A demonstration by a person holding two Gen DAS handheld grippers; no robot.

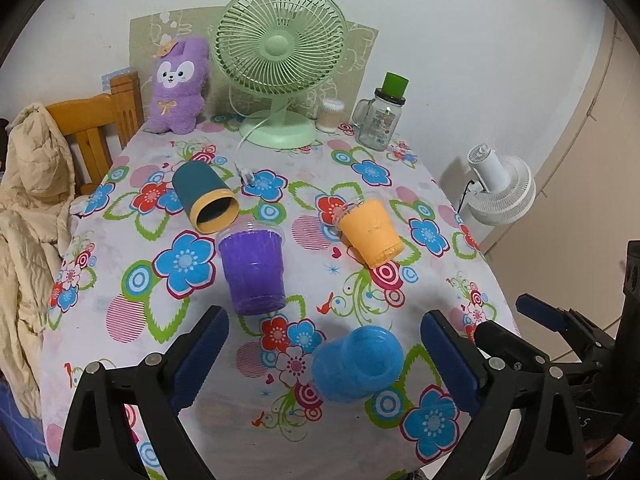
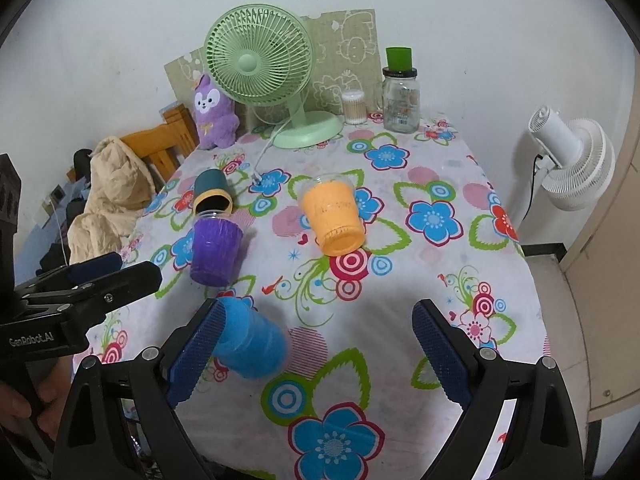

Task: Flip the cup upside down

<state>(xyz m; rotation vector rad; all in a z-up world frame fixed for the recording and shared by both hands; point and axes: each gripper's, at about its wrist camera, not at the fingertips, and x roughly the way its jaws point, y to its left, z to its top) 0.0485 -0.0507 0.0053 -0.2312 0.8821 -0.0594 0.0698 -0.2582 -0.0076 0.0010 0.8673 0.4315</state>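
Blue cup (image 1: 357, 364) seemingly tilted, mid-air

We list: four cups on the table (image 1: 132, 344); toppled cup (image 1: 206, 202) rearmost, fan (image 1: 280, 60) behind, jar (image 1: 378, 120) right of fan.

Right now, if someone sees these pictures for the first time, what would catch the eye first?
Probably the flowered tablecloth with four cups on it: a blue cup near the front, purple and orange cups in the middle, and a teal cup on its side behind the purple one. Next, the green fan at the back, beside a purple plush. Both tongs, left and right, are open over the front edge.
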